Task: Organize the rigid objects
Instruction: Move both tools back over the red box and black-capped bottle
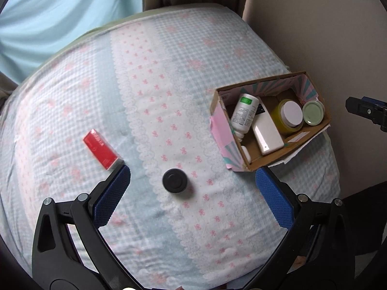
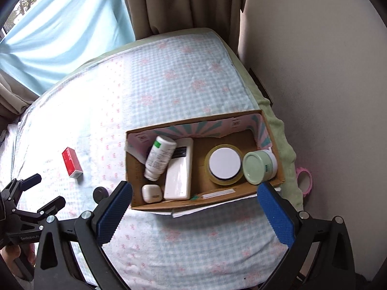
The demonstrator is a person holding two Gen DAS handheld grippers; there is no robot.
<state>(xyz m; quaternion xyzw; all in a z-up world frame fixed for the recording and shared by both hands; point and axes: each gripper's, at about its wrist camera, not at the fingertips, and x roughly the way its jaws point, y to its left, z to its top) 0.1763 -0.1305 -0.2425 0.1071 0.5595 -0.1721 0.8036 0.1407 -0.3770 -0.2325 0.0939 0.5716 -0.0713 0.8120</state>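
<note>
The left gripper [image 1: 191, 181] is hovering above the patterned bedsheet [image 1: 150, 101] with its blue-padded jaws spread wide and nothing between them but open air. Just below and between the fingertips, a small black round-capped container [image 1: 174, 180] is standing upright on the sheet. A little farther off to the left, a red box [image 1: 101, 149] is lying flat, near the left fingertip, though contact cannot be told.

The right gripper [image 2: 194, 193] is likewise holding its jaws spread wide and gripping nothing, its tips sitting at the near edge of a cardboard box [image 2: 135, 169] lined with pink and teal paper. Inside the box, nearest, a white earbud case [image 2: 151, 193] is resting beside a white rectangular device [image 2: 179, 176]. A white bottle with a green label [image 2: 160, 158] is leaning against that device. Farther right, a roll of yellowish tape [image 2: 225, 164] is lying flat, and a pale green-lidded jar [image 2: 257, 168] is sitting tilted in the right corner.

Beyond the bed, brown curtains [image 2: 169, 2] and a light blue curtain [image 2: 67, 29] are hanging.
</note>
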